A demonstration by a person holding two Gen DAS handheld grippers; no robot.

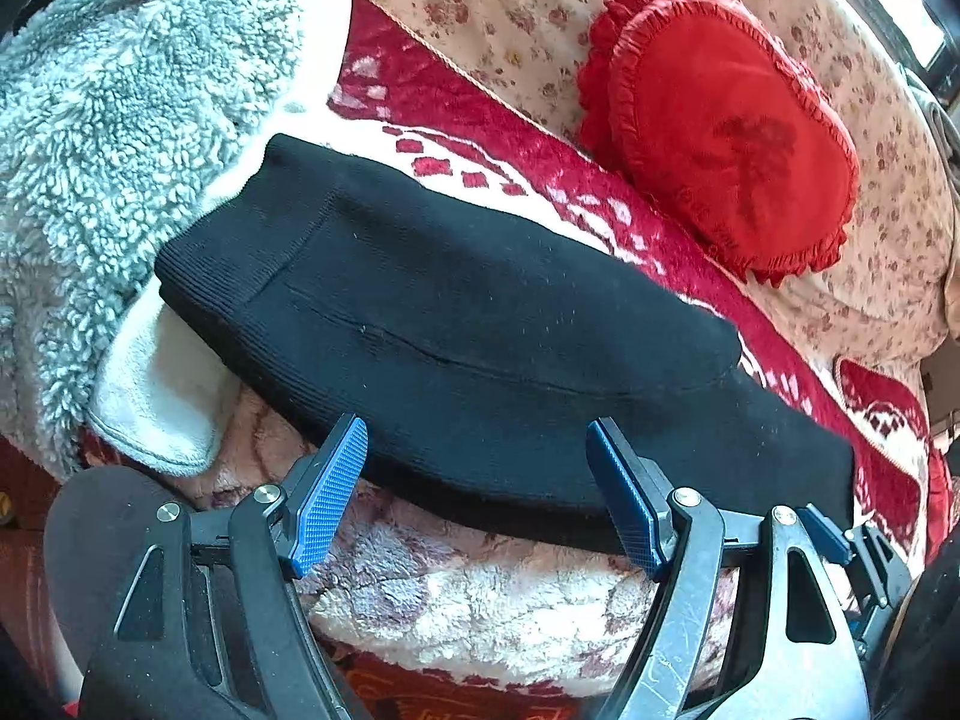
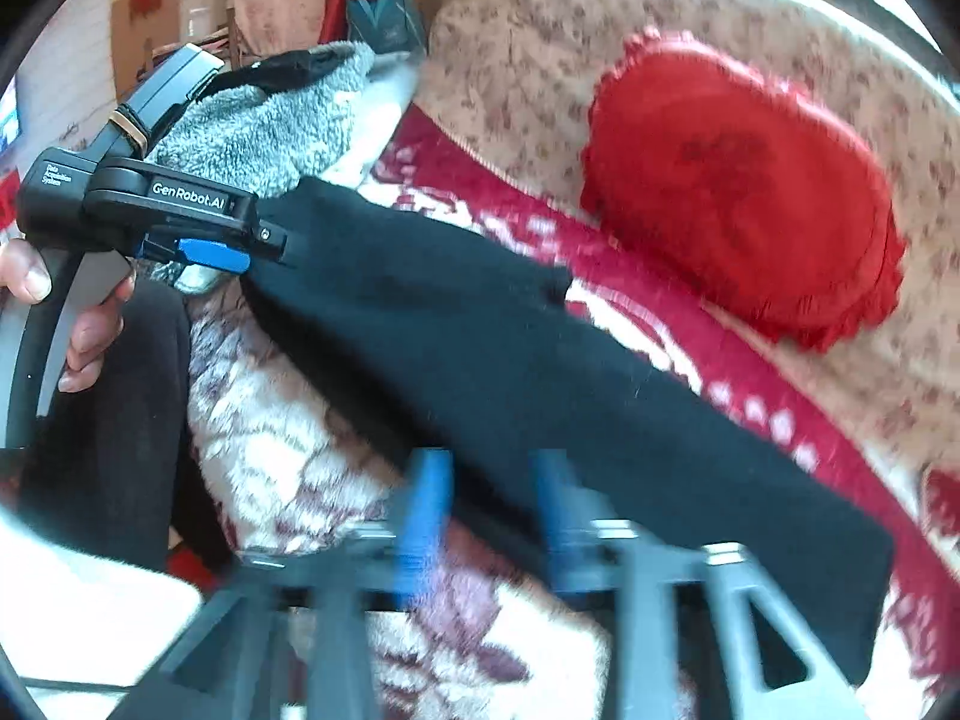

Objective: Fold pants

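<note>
The black knit pants (image 1: 468,336) lie folded lengthwise in a long strip on a plush red-and-white blanket (image 1: 480,618). They also show in the right wrist view (image 2: 540,384). My left gripper (image 1: 477,492) is open, its blue pads at the near edge of the pants by the waistband end. In the right wrist view the left gripper (image 2: 252,252) sits at the left end of the strip. My right gripper (image 2: 489,510) is blurred, its jaws apart at the pants' near edge, nothing between them.
A red heart-shaped ruffled cushion (image 1: 726,126) rests against the floral sofa back (image 1: 492,6). A grey fleece garment (image 1: 120,138) with white lining lies left of the pants. The person's dark-clothed leg (image 2: 120,420) is at the left.
</note>
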